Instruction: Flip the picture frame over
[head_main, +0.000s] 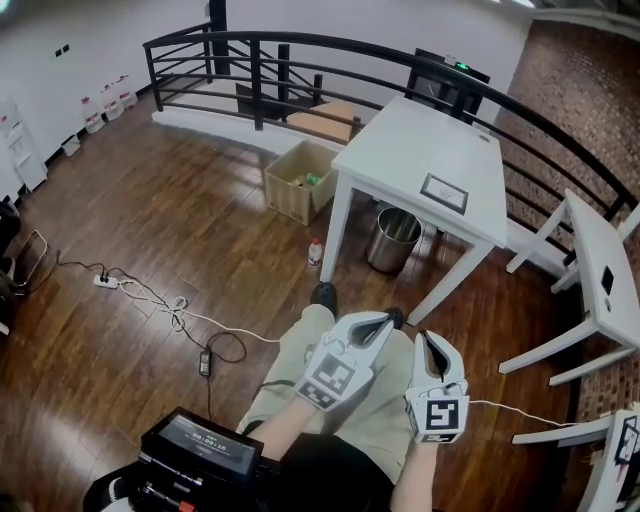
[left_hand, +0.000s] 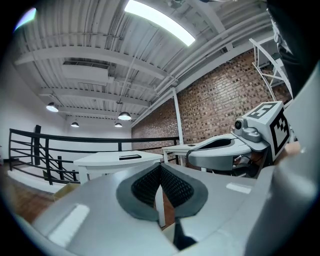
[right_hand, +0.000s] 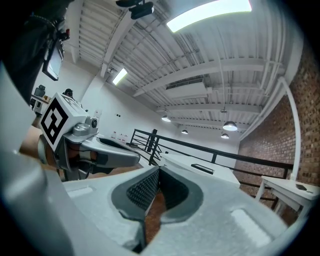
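The picture frame (head_main: 444, 192) lies flat near the right front edge of the white table (head_main: 400, 140). It is dark-rimmed with a pale face. Both grippers are held low over the person's lap, well short of the table. The left gripper (head_main: 385, 322) and the right gripper (head_main: 428, 340) point towards the table, each with its jaws shut on nothing. In the left gripper view the left gripper (left_hand: 160, 167) shows its pads together, with the frame (left_hand: 130, 157) far off on the tabletop. From the right gripper (right_hand: 159, 170) the frame (right_hand: 202, 169) shows as a thin dark slab.
Under and beside the table stand a cardboard box (head_main: 300, 180), a metal bin (head_main: 395, 238) and a small bottle (head_main: 315, 250). A black railing (head_main: 300, 45) curves behind. A second white table (head_main: 600, 270) stands at right. Cables and a power strip (head_main: 107, 281) lie on the wood floor.
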